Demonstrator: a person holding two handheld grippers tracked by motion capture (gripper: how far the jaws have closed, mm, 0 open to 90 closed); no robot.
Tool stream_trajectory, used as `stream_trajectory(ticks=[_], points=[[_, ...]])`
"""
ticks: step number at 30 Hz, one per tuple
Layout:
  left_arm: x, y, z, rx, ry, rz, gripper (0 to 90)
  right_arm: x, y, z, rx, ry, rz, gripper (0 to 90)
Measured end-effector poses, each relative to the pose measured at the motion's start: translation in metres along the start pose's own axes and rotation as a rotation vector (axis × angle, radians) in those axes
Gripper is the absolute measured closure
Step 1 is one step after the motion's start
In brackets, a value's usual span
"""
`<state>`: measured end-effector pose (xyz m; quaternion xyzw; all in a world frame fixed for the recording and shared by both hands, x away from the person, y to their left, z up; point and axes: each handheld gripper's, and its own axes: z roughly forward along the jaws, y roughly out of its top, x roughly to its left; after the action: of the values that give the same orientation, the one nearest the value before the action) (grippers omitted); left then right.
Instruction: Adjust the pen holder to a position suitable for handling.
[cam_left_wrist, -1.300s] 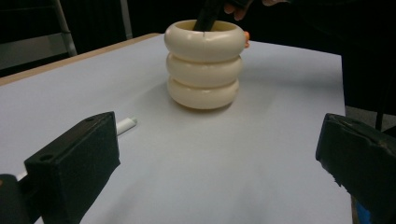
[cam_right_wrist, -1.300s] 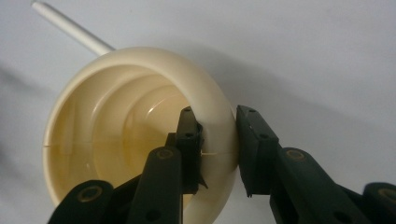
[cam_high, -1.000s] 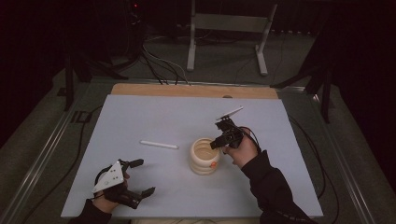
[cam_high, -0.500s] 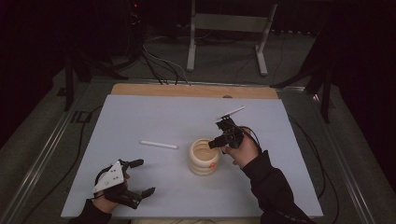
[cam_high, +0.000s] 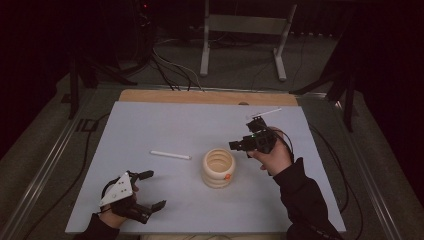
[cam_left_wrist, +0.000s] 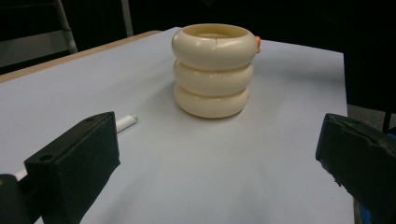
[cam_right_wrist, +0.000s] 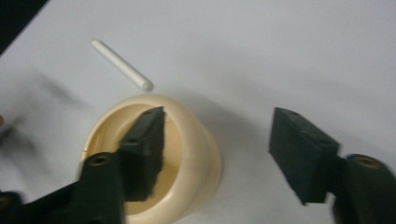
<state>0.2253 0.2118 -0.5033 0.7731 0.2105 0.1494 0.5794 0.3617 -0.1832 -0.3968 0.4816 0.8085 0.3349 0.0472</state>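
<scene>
A cream holder shaped like three stacked rings stands upright on the pale table sheet, with a small orange spot on its side. A white stick lies flat to its left. My right gripper hovers just above and right of the holder; its jaws have just been opening. In the right gripper view one jaw hangs over the holder's hollow and the pads touch nothing. My left gripper rests open near the front left, and its view faces the holder and the stick.
A wooden strip borders the table's far edge. Beyond it stand metal frame legs, and cables lie on the dark floor. A dark sleeve reaches in at the front right.
The right gripper has lifted off the holder's rim and moved up and to the right, with its jaws now apart. The left gripper, holder and stick have stayed put.
</scene>
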Motion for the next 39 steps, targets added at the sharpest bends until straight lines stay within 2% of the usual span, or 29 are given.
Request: stream_trajectory(ticks=[1,2,3,6,8,12,21,22,24,27,30,37,39], points=[[0.0,0.0,0.0,0.001,0.001,0.0,0.1,-0.002,-0.001,-0.003,-0.026,0.014,-0.006,27.6],[0.0,0.0,0.0,0.002,0.001,0.0,0.2,-0.005,-0.004,-0.009,-0.048,0.008,-0.015,21.8],[0.0,0.0,0.0,0.004,0.001,0.0,0.2,-0.005,-0.004,-0.009,-0.048,0.008,-0.015,21.8],[0.0,0.0,0.001,0.005,-0.001,-0.001,0.2,-0.011,-0.009,-0.018,-0.083,0.031,-0.044,12.3],[0.0,0.0,0.001,0.004,-0.002,-0.001,0.1,-0.014,-0.013,-0.023,-0.105,0.012,-0.055,12.0],[0.0,-0.001,0.002,0.009,-0.004,-0.003,0.1,-0.022,-0.021,-0.028,-0.111,-0.016,-0.061,3.4],[0.001,0.0,0.003,0.009,-0.001,-0.004,0.1,-0.034,-0.051,-0.029,-0.119,-0.056,-0.064,1.6],[0.001,0.001,0.003,0.009,-0.002,-0.004,0.1,-0.037,-0.06,-0.027,-0.13,-0.07,-0.059,1.6],[0.001,0.002,0.003,0.009,-0.004,-0.004,0.1,-0.038,-0.065,-0.026,-0.137,-0.072,-0.057,1.6],[0.002,0.003,0.003,0.006,-0.002,-0.004,0.2,-0.043,-0.081,-0.024,-0.188,-0.105,-0.058,1.6],[0.002,0.003,0.003,0.005,-0.002,-0.003,0.1,-0.049,-0.093,-0.023,-0.219,-0.109,-0.046,1.6],[0.004,0.001,0.004,0.007,-0.002,-0.01,0.2,-0.06,-0.118,-0.023,-0.251,-0.133,-0.027,0.0],[0.005,0.0,0.004,0.008,-0.005,-0.011,0.2,-0.063,-0.125,-0.022,-0.244,-0.133,-0.02,0.0]])
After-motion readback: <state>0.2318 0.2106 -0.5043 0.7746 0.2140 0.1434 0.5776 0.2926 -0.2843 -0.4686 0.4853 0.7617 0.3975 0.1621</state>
